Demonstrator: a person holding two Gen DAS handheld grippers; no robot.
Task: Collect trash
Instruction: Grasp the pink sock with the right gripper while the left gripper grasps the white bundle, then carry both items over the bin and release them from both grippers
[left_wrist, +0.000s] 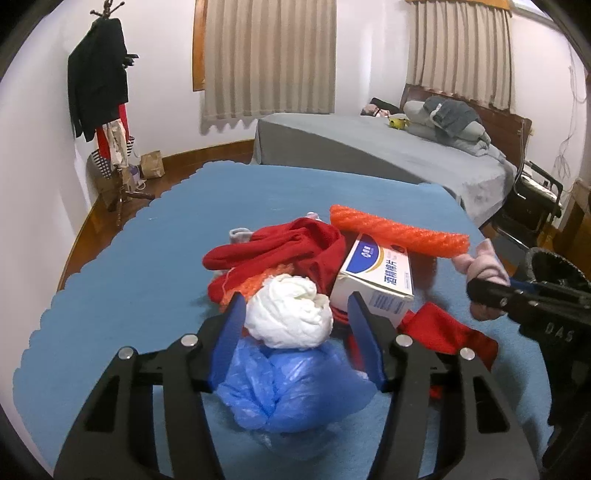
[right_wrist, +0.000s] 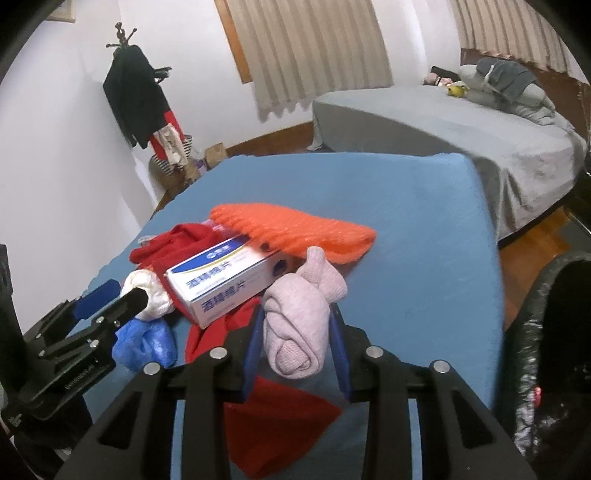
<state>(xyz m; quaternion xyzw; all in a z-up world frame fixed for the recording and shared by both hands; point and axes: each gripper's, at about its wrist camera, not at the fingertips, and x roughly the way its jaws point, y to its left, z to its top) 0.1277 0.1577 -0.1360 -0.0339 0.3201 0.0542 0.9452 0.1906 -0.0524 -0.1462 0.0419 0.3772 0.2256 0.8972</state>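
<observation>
Right tool (right_wrist: 295, 325) clamped on pink rolled sock (right_wrist: 299, 325), beside white box (right_wrist: 225, 284) on blue desk (right_wrist: 406, 236). Left tool (left_wrist: 295, 310) open, fingers either side of white wad (left_wrist: 291, 314), atop blue bag (left_wrist: 291, 391).

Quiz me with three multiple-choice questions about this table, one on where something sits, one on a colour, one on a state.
1. Where is the orange bubble wrap?
A. on the box's far end
B. on the floor
C. on the bed

2. What colour is the crumpled bag between the left gripper fingers?
A. green
B. blue
C. yellow

3. What is the right gripper doing?
A. hanging empty
B. gripping the box
C. gripping the pink cloth

Answers: A, it overlaps the white box; B, blue plastic; C, the fingers press its sides.
</observation>
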